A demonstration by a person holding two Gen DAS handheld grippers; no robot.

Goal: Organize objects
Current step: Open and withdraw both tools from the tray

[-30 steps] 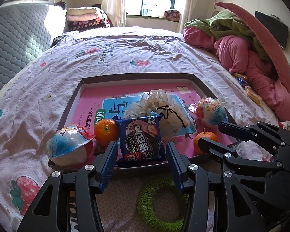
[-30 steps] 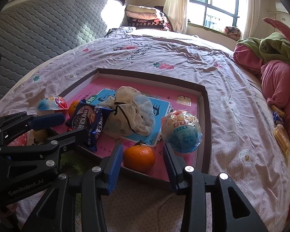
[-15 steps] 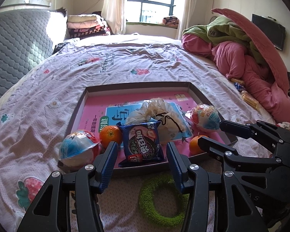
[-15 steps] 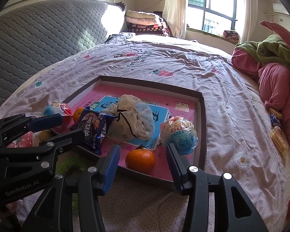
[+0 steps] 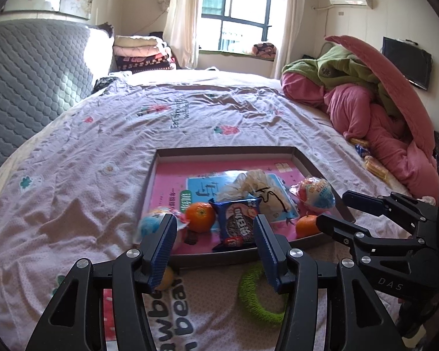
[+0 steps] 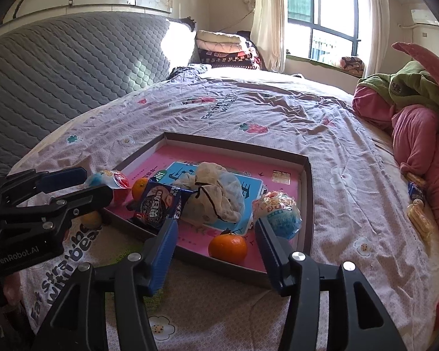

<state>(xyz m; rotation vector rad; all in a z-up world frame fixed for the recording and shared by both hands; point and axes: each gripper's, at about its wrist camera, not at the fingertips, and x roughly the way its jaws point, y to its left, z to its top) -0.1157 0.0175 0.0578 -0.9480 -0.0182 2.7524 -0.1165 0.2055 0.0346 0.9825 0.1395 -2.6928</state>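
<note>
Looking past my left tongs (image 5: 213, 235), I see a bed (image 5: 102, 152) with a lilac flower-print sheet, a grey quilted headboard (image 5: 29, 82) on the left and a heap of pink and green bedding (image 5: 374, 99) on the right. A green ring (image 5: 259, 295) lies on the sheet just in front of the tray's near wall, and a small yellow thing, mostly hidden behind the left finger, sits beside it. Small snack packs lie on the sheet near the pink heap.

The shallow cardboard tray (image 5: 228, 150) with its pink printed floor holds the task's things: a cookie packet (image 5: 238, 223) leaning near the front wall, a tangerine (image 5: 200, 216) to its left, a crumpled mesh bag (image 5: 254, 187) behind it, a wrapped ball (image 6: 278, 215) toward the right wall and a second tangerine (image 6: 227, 248) close to the near wall. A blue-and-red wrapped ball (image 5: 155, 222) sits at the tray's left edge; whether it rests inside I cannot tell.

Both tongs hang above the near edge of the tray. The left tongs have just been widening and stand released, with nothing between them. My right tongs (image 6: 215, 251) have likewise been widening and grasp nothing.
</note>
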